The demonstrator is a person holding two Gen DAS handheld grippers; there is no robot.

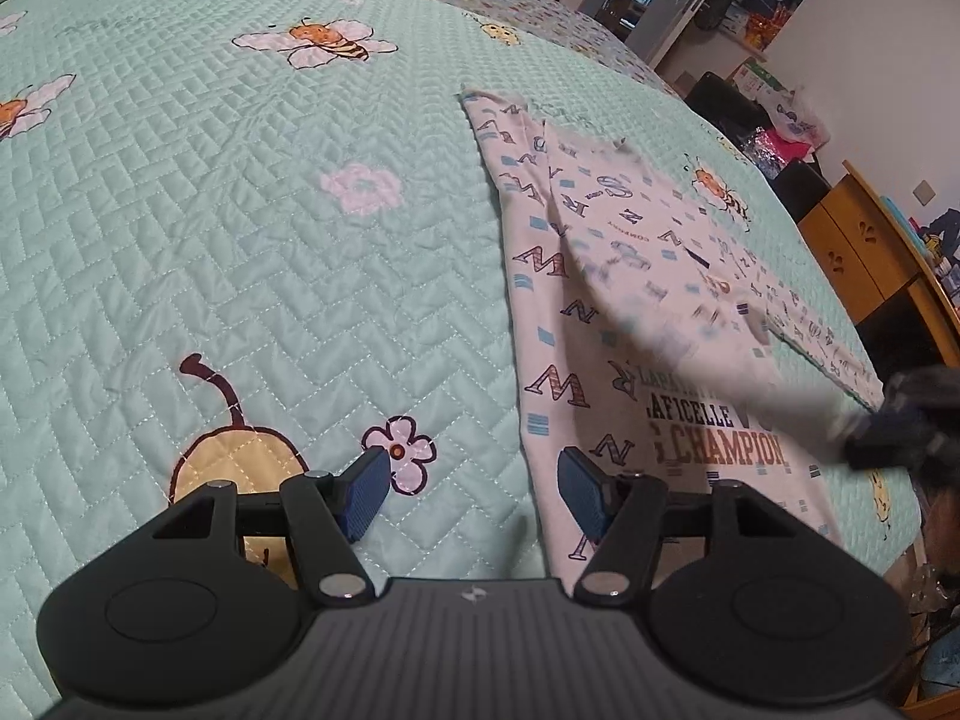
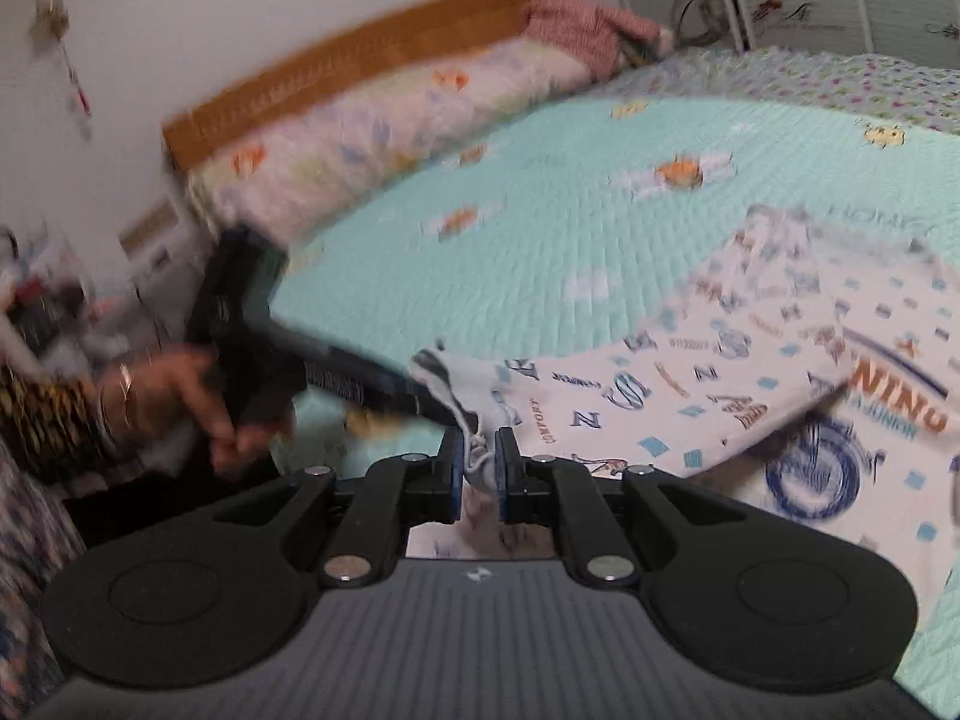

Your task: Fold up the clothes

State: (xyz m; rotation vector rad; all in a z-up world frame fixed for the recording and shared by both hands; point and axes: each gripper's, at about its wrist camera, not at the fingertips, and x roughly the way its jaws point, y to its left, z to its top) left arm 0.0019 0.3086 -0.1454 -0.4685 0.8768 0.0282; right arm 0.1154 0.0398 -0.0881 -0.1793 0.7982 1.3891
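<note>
Nearest the left wrist camera, the left gripper (image 1: 471, 495) hangs with its blue pads spread apart and nothing between them, poised over the left edge of the white printed shirt (image 1: 606, 324), which lies on the mint quilted bedspread (image 1: 240, 210) of the bed. To its right the shirt is spread mostly flat, a sleeve (image 1: 822, 330) trailing toward the bed's far right edge. In the right wrist view the person's left hand (image 2: 198, 402) holds that empty gripper at the left, and further right the right gripper (image 2: 478, 468) is pinched closed on a cuff or hem of the shirt, lifting a flap of cloth over the body. Folding looks barely begun: one part is being brought across, while the other side and the final halving appear still to do.
</note>
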